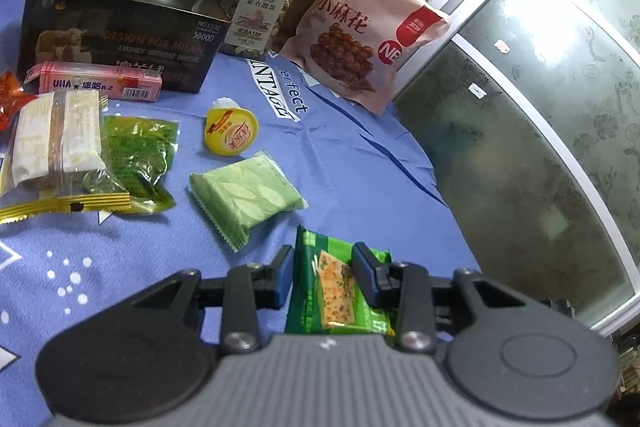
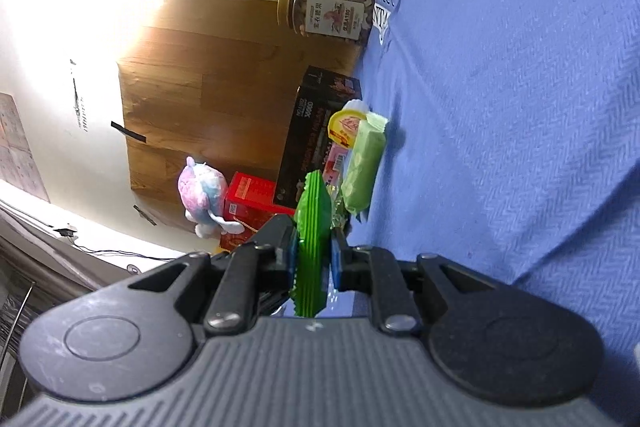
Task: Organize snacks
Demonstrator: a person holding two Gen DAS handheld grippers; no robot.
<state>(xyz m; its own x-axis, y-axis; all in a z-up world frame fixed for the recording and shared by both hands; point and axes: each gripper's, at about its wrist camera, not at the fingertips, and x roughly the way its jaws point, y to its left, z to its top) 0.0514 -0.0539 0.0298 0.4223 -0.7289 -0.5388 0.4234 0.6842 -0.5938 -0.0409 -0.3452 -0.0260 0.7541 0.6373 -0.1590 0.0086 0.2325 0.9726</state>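
Note:
My left gripper (image 1: 323, 255) is shut on a green cracker packet (image 1: 336, 291), held flat just above the blue cloth (image 1: 360, 167). Ahead of it lie a pale green packet (image 1: 246, 197), a yellow jelly cup (image 1: 230, 133), a dark green packet (image 1: 136, 155) and a clear-wrapped cake (image 1: 52, 147). The right wrist view is rolled sideways. There my right gripper (image 2: 313, 233) is shut on another green packet (image 2: 314, 211), seen edge-on. Beyond it are the pale green packet (image 2: 364, 167) and the jelly cup (image 2: 346, 127).
At the back stand an open black box (image 1: 116, 39), a pink carton (image 1: 96, 83), a nut jar (image 1: 260, 7) and a pink snack bag (image 1: 356, 35). The cloth's edge drops off at the right beside a glass door (image 1: 540, 107). A red box (image 2: 248, 203) and plush toy (image 2: 200, 195) sit farther off.

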